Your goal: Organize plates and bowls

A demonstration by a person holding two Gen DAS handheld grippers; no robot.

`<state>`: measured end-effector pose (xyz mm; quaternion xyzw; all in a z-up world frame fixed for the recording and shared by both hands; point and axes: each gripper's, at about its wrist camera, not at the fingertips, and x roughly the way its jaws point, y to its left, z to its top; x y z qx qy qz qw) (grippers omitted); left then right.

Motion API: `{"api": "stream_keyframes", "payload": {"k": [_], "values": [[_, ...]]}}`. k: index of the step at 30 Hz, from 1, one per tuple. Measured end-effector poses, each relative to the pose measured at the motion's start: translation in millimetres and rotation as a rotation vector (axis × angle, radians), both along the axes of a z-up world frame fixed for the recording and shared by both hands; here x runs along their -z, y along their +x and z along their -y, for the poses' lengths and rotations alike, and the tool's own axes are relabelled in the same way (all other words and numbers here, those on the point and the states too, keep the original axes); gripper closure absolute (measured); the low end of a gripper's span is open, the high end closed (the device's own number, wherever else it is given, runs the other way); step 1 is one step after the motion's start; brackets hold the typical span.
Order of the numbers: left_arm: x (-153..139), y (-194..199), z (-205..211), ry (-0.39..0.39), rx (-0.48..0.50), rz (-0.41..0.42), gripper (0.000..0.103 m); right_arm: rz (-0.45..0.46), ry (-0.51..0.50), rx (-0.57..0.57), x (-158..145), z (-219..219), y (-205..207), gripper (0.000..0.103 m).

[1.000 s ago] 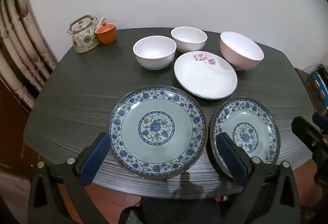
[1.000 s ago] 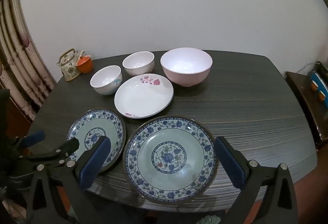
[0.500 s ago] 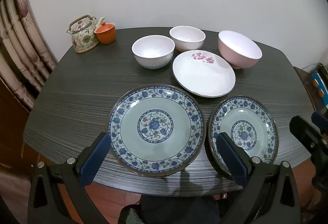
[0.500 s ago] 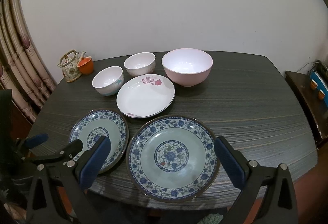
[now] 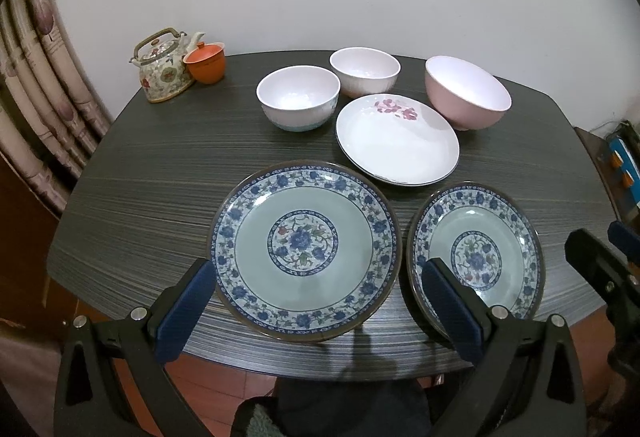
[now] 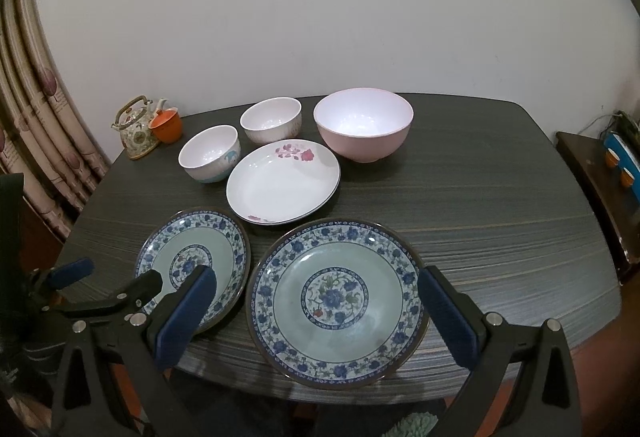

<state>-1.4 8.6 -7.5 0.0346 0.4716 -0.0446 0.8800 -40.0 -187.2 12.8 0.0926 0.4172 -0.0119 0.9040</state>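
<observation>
Two blue-patterned plates lie side by side at the near edge of the dark table (image 5: 160,173) (image 6: 500,221). My left gripper (image 5: 318,311) hangs open over the near rim of the left plate (image 5: 304,249) (image 6: 192,261). My right gripper (image 6: 316,317) hangs open over the near rim of the right plate (image 6: 336,301) (image 5: 476,253). Neither holds anything. Behind them lies a white plate with pink flowers (image 5: 396,141) (image 6: 282,181). Further back stand two white bowls (image 5: 298,103) (image 5: 365,71) and a larger pink bowl (image 5: 466,93) (image 6: 362,123).
A floral teapot (image 5: 162,67) and an orange cup (image 5: 206,63) stand at the table's far left corner. A curtain (image 5: 36,85) hangs on the left and a white wall is behind. A low cabinet (image 6: 592,173) stands to the right. The table's right half (image 6: 500,221) is bare.
Both grippers have drifted only slightly and stay open. The dishes have not moved.
</observation>
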Motion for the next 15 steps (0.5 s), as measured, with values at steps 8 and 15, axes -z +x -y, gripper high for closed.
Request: {"api": "stream_keyframes", "payload": {"k": [8,15], "values": [[-1.1,-1.8,2.6,0.001,0.010,0.001,0.001,-0.008,0.004,0.005,3.0,1.1,-0.8,0.000],[0.0,-2.3,5.0,0.004,0.018,-0.004,0.001,-0.013,0.002,0.009,4.6,0.8,-0.5,0.000]]}}
